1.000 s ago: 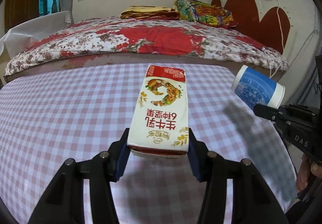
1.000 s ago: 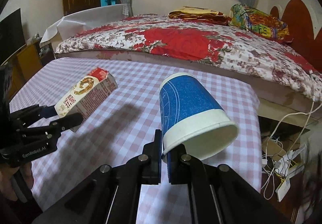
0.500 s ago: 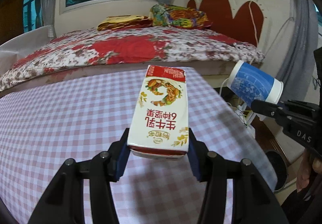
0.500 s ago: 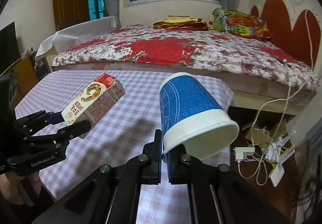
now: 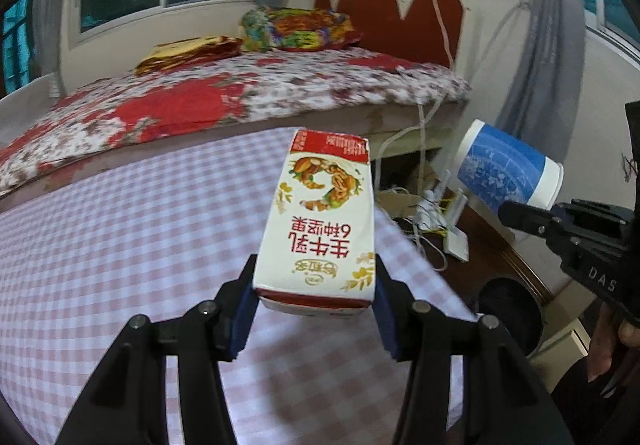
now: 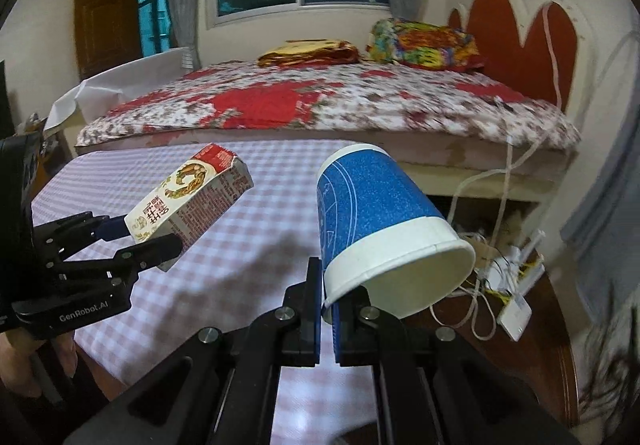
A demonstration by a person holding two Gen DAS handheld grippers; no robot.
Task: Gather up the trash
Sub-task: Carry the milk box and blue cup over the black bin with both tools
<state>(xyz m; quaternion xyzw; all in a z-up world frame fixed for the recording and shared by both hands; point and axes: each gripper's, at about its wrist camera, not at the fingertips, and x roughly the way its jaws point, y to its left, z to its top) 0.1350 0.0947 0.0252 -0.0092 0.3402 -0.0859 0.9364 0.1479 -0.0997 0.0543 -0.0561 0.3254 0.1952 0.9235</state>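
Gripping a milk carton by its base, the left gripper holds it in the air above the right end of the checked bench, blue pads pressed on both its sides. The right gripper is closed on the rim wall of a blue and white paper cup, which tilts with its mouth toward the camera, over the bench's right edge. Beyond the bench's far edge stands a bed with a floral cover. Off the right edge, cables and a power strip lie on the floor.
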